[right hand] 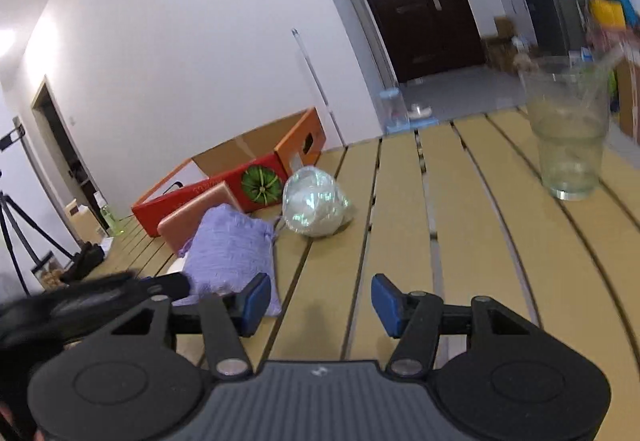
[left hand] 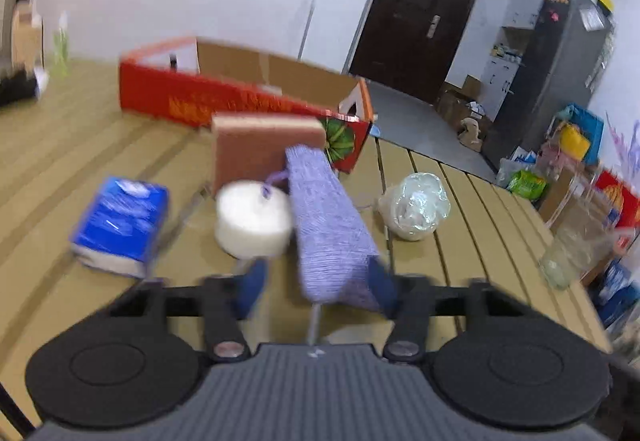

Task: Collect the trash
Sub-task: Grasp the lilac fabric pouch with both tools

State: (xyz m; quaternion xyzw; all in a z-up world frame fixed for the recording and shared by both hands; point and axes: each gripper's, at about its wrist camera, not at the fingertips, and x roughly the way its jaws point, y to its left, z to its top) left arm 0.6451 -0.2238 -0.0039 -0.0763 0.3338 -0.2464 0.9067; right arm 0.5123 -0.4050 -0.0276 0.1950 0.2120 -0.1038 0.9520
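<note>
Left wrist view: slatted wooden table point(left hand: 460, 241) across the frame, red open cardboard box point(left hand: 240, 97) lying at the far side as the landmark. Just in front of the box, a pink sponge-like block point(left hand: 256, 149); nearer than that, a lilac knitted pouch point(left hand: 332, 225) reaching back between the left gripper point(left hand: 316, 281) fingers. Jaws set wide, the pouch against the right-hand pad only, not pinched. Left of the pouch and well forward of the box, a blue tissue pack point(left hand: 120, 225) and a white roll point(left hand: 254, 219). Off the box's near corner, a crumpled clear plastic wad point(left hand: 416, 205), likely the trash in question. Far from the box at the table's edge, a glass tumbler point(left hand: 576, 241).

Right wrist view: right gripper point(right hand: 316, 303) hanging above bare slats, fingers spread, nothing between them, the wad ahead beside the box corner.

Probably still at the reach stage, nothing collected. Next move calls for centring on the wad, closing gently, carrying it over into the box.
</note>
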